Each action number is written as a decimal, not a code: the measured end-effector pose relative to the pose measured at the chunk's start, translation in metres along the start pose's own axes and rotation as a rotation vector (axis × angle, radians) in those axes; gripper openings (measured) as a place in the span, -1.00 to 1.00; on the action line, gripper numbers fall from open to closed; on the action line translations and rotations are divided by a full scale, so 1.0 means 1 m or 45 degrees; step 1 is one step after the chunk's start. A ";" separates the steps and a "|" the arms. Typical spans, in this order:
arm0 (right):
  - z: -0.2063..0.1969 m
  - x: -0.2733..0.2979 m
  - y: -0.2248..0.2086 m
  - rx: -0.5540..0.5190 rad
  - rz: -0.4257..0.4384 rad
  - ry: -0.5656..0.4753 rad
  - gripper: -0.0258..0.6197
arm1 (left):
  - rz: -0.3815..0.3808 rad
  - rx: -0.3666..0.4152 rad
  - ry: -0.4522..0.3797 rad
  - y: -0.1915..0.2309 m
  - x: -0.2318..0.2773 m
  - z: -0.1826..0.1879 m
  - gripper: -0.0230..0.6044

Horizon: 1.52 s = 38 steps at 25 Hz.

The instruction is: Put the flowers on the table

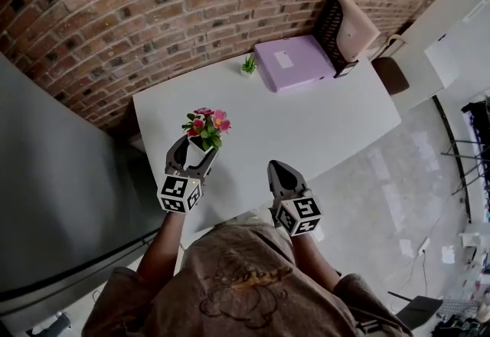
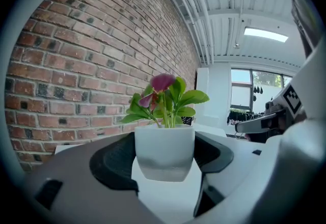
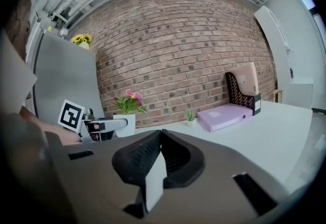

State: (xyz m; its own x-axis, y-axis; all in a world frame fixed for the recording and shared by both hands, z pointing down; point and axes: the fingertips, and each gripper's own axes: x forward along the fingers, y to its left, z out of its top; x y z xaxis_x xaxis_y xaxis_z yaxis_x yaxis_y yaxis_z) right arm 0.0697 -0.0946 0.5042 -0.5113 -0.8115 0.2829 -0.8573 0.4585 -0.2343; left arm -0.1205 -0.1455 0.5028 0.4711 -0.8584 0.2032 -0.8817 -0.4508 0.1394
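Observation:
A small white pot point(image 2: 164, 150) of pink and red flowers point(image 1: 207, 123) sits between the jaws of my left gripper point(image 1: 197, 148), which is shut on the pot's sides. It is over the near left part of the white table point(image 1: 321, 125); whether the pot's base touches the tabletop I cannot tell. In the left gripper view my left gripper point(image 2: 164, 141) has a black pad on each side of the pot. My right gripper point(image 1: 282, 171) hovers at the table's near edge, shut and empty, its jaws pressed together point(image 3: 161, 134). The right gripper view shows the potted flowers point(image 3: 126, 111) at the left.
At the table's far side lie a purple binder point(image 1: 295, 61), a tiny green plant point(image 1: 249, 65) and a black file holder point(image 1: 343, 27). A brick wall point(image 1: 153, 14) runs behind. A grey cabinet point(image 3: 66, 85) stands at the left, a chair point(image 1: 390, 75) at the right.

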 end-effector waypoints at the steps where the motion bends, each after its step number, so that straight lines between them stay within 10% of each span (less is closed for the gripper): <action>1: 0.000 0.002 -0.004 0.002 -0.002 0.003 -0.91 | 0.001 0.002 0.005 0.001 0.006 -0.002 0.20; 38: -0.026 0.011 -0.076 0.072 -0.126 0.158 -0.91 | 0.086 0.013 0.257 0.047 0.153 -0.116 0.20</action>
State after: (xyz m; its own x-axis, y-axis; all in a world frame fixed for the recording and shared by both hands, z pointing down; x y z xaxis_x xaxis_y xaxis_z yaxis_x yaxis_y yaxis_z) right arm 0.1281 -0.1290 0.5495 -0.4309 -0.7991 0.4192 -0.9009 0.3542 -0.2507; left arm -0.0863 -0.2692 0.6530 0.4057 -0.8207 0.4023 -0.9113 -0.3971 0.1089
